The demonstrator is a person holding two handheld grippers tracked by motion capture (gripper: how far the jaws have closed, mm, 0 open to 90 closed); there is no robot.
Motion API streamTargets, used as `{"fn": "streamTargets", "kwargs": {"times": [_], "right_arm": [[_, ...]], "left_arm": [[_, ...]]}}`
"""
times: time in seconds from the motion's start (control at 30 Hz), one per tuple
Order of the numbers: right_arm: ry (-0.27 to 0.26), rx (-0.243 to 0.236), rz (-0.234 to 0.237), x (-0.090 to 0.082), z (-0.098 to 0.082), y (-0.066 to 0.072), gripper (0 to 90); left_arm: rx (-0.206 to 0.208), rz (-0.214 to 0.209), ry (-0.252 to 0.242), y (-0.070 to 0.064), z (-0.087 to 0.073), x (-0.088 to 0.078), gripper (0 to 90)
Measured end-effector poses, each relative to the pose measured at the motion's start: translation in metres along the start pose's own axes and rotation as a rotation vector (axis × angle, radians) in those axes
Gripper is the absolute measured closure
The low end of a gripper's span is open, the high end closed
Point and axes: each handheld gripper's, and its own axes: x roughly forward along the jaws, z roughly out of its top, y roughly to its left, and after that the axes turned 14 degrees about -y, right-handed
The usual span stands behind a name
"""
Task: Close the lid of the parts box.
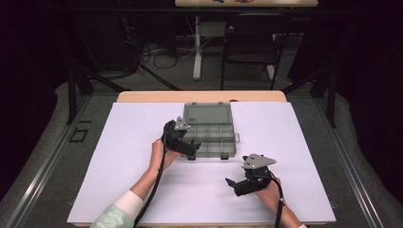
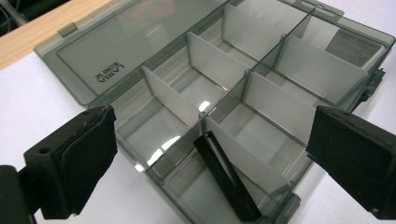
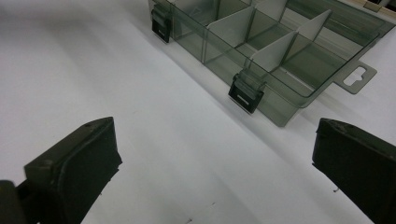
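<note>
Left gripper (image 1: 191, 151), jaws wide and empty, hovers at frame centre over the open smoky-grey transparent plastic compartment box (image 1: 211, 135), where a black strip (image 2: 227, 183), possibly a divider, lies. Right gripper (image 1: 234, 185), spread empty, waits lower right above the white bench (image 1: 119, 156).

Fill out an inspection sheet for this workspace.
Surface: white sheet over a wooden table.
Job's things: grey compartment box, lid open and laid back; a black piece leans in a near compartment.
Clutter: nothing seen.
Grippers: left gripper open at the box's near corner; right gripper open over bare sheet.
Cables: a black cable trails from the left gripper.
Surroundings: dark floor, table legs.
</note>
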Motion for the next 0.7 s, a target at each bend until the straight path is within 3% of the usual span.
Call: {"fn": "streamTargets", "kwargs": {"times": [0.1, 0.5, 0.7], "right_arm": [[0.0, -0.004, 0.003, 0.0, 0.0, 0.0, 0.0], [-0.002, -0.002, 0.005, 0.001, 0.0, 0.001, 0.0], [0.001, -0.006, 0.006, 0.001, 0.0, 0.001, 0.0]], "left_arm": [[0.012, 0.001, 0.0, -0.001, 0.0, 0.006, 3.1], [0.023, 0.012, 0.028, -0.002, -0.001, 0.018, 32.0], [0.019, 0.013, 0.041, -0.001, -0.001, 0.023, 39.2]]}}
